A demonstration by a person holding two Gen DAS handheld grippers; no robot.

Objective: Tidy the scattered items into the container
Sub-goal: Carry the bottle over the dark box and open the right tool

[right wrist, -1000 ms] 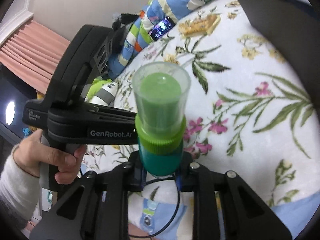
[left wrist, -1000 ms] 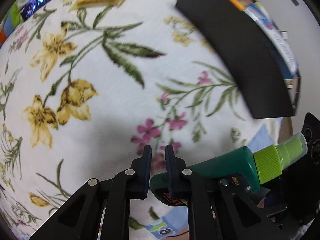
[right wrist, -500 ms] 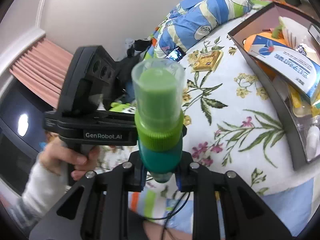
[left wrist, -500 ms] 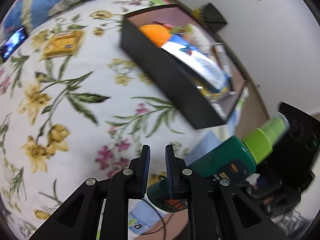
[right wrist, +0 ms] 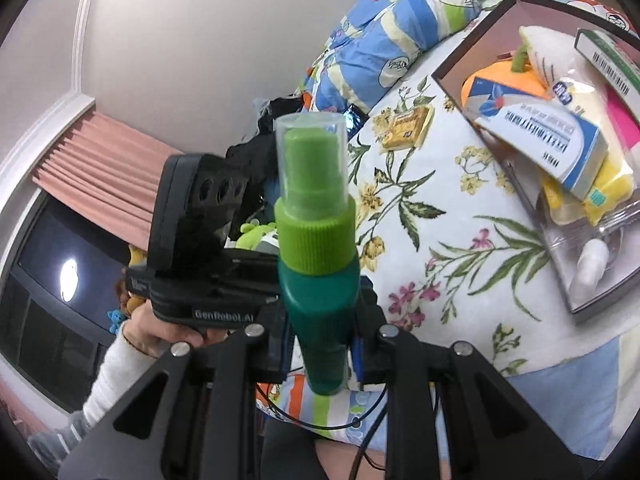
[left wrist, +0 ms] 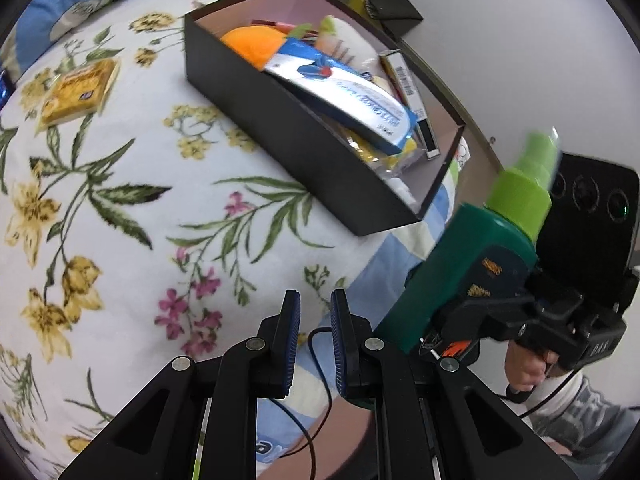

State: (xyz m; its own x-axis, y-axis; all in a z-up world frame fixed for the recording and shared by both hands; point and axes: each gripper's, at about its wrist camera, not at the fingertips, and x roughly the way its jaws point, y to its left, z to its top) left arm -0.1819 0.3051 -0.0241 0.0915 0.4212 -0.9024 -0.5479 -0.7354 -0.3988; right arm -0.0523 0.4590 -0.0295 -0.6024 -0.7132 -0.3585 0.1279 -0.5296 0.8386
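Observation:
My right gripper (right wrist: pixel 320 344) is shut on a dark green spray bottle (right wrist: pixel 318 292) with a light green cap, held upright in the air beside the bed. The bottle (left wrist: pixel 472 268) and right gripper also show at the right of the left wrist view. My left gripper (left wrist: pixel 314 320) is nearly shut with a narrow gap and holds nothing, above the flowered blanket's edge. The black container (left wrist: pixel 304 132) sits on the bed ahead, holding an orange plush, a blue-white box and other items; it also shows in the right wrist view (right wrist: pixel 496 148).
A yellow packet (left wrist: pixel 76 92) lies on the flowered blanket (left wrist: pixel 120 200) left of the container; it also shows in the right wrist view (right wrist: pixel 406 126). A blue striped quilt (right wrist: pixel 384 40) is bunched behind. A phone (right wrist: pixel 354 118) lies near it. A white wall is to the right.
Both grippers have lifted and pulled back from the blanket. The container's inside has come into view. The bottle has tipped more upright in the right gripper's hold.

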